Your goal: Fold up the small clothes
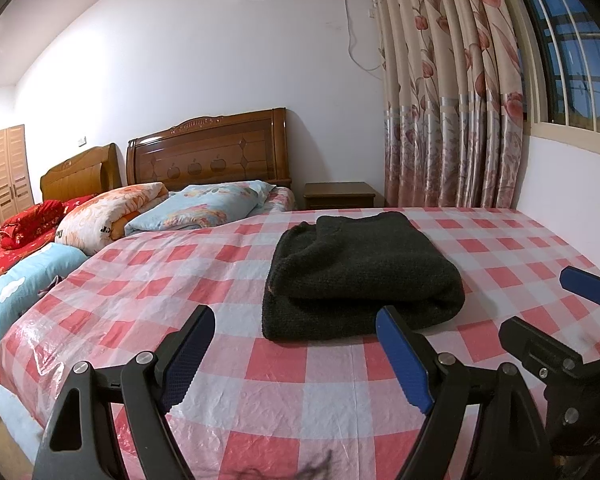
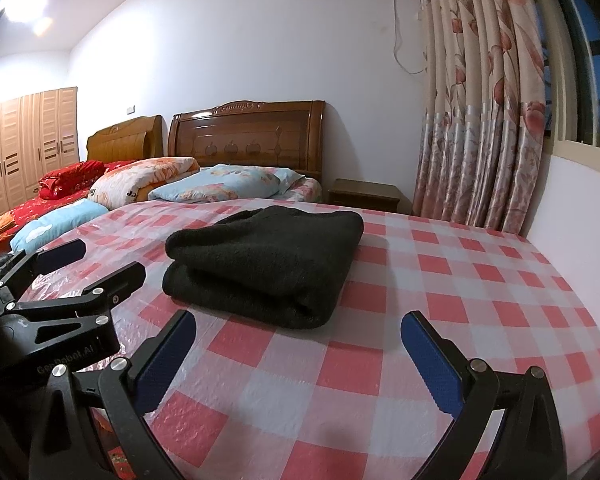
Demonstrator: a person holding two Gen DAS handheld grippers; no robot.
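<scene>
- Dark knitted garment (image 1: 360, 276): folded into a thick rectangular bundle, lying flat on the checked cover (image 1: 228, 396). Its long axis runs from the near edge of the bed toward the headboards; the rounded fold faces the near right, layered edges face left.
- Position: roughly mid-width on the cover, nearer the grippers than the pillows, touching neither gripper.
- Left gripper (image 1: 296, 354): jaws spread wide, holding nothing, poised just short of the bundle's near edge; its right blue pad overlaps that edge in the left wrist view.
- Right gripper (image 2: 300, 364): jaws likewise spread wide and empty, just before the bundle's near right corner.
- Open room: bare checked cover to the right of the garment as far as the white wall (image 2: 580, 208) under the window; a narrower bare strip to its left.
- Crowded side: folded quilts and pillows (image 1: 204, 208) lie beyond the cover's far left edge, before two wooden headboards (image 1: 208, 152).
- Bedside table (image 1: 338, 195): beside the floral curtain (image 1: 448, 100).
</scene>
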